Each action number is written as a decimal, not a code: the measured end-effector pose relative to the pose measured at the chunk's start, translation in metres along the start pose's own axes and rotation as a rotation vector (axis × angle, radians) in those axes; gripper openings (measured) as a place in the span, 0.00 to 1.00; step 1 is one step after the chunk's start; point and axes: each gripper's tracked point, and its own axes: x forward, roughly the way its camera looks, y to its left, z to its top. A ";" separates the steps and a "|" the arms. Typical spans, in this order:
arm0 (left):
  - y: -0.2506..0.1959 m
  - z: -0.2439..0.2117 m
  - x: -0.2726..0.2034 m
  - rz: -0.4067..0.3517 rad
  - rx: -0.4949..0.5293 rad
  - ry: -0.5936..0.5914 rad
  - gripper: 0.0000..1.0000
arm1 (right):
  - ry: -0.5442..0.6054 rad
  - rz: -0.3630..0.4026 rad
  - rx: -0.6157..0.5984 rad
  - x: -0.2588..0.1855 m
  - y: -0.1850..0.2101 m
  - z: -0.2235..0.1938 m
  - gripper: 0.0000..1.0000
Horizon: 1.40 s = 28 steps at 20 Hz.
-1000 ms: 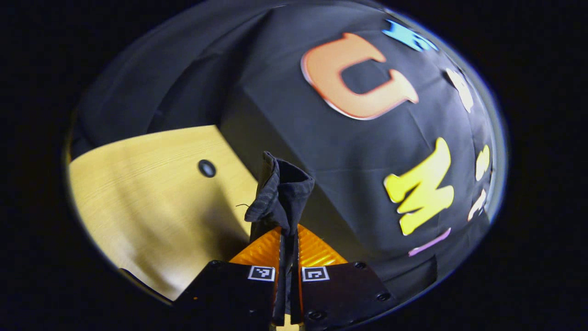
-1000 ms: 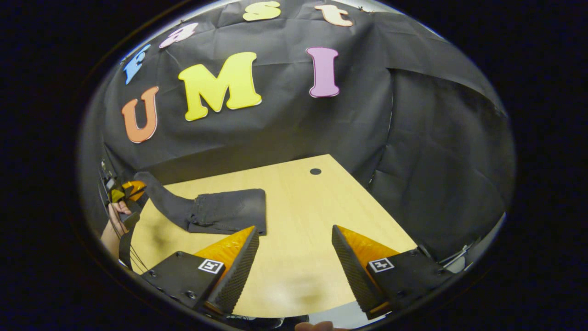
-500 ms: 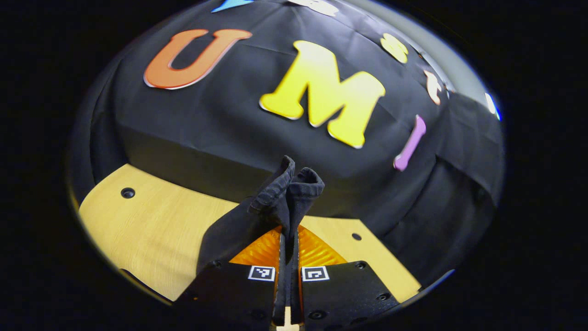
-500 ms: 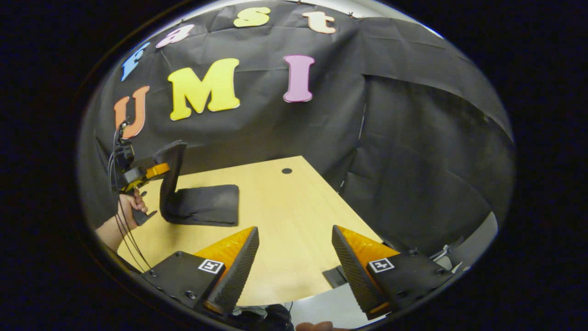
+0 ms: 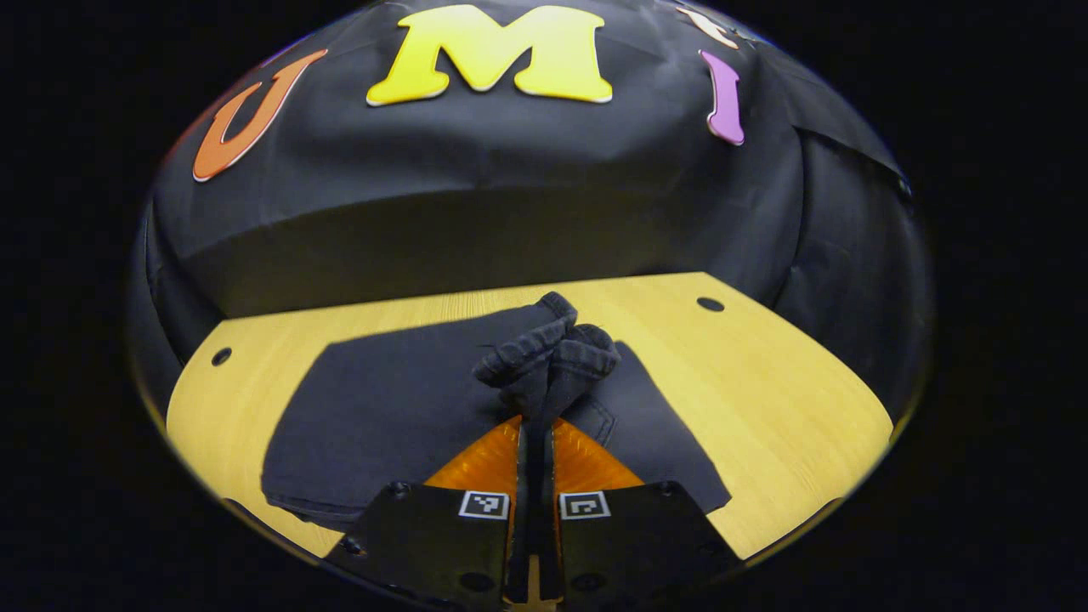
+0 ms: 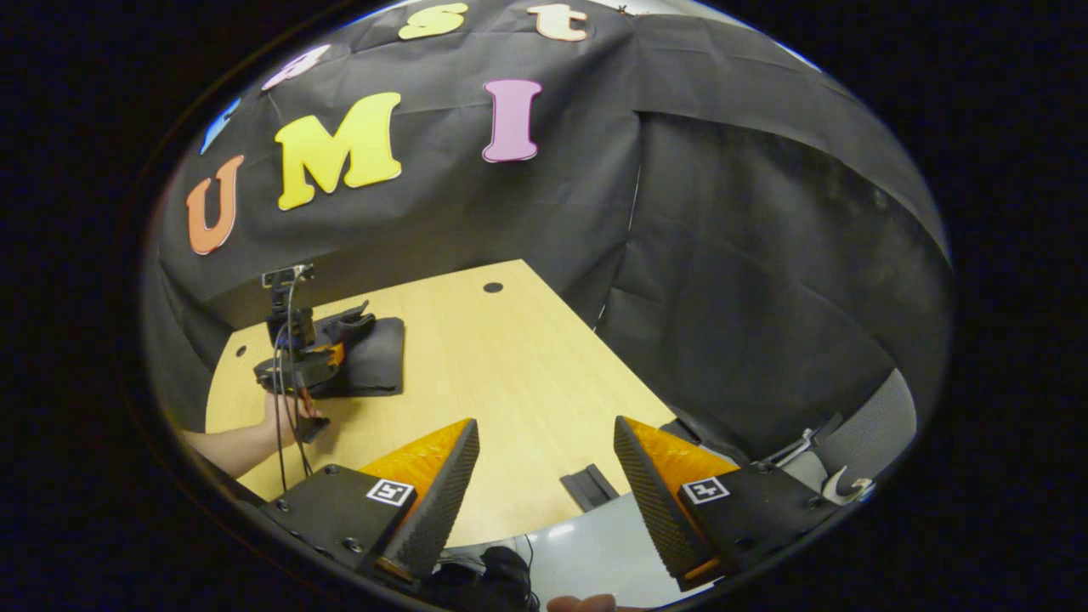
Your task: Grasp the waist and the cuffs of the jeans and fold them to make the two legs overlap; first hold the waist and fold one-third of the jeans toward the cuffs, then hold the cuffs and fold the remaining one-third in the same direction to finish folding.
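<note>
left gripper (image 5: 534, 442) clamped on bunched cuffs (image 5: 548, 353) over folded jeans (image 5: 382, 408) on table (image 5: 765, 382); right gripper (image 6: 544, 476) spread wide, holding nothing.

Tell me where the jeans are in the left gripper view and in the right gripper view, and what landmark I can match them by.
Left gripper view: the jeans lie low centre on the table, their cuffs pinched in the left gripper.
Right gripper view: the jeans lie small at left centre, beside the left gripper.
Shared landmark: the round hole in the tabletop.
</note>
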 end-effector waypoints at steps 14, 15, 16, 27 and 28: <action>-0.010 0.043 -0.047 -0.046 -0.054 -0.071 1.00 | -0.073 0.141 -0.060 0.025 0.062 0.041 0.95; -0.001 0.055 -0.057 -0.035 -0.058 -0.096 1.00 | -0.089 0.157 -0.063 0.028 0.070 0.049 0.98; 0.007 0.069 -0.068 -0.028 -0.062 -0.125 1.00 | -0.106 0.176 -0.069 0.031 0.079 0.056 0.98; 0.126 0.247 -0.268 0.158 -0.112 -0.491 0.99 | -0.495 0.433 -0.132 -0.005 0.243 0.215 0.98; 0.138 0.257 -0.287 0.186 -0.107 -0.519 0.98 | -0.532 0.456 -0.139 -0.016 0.258 0.223 0.98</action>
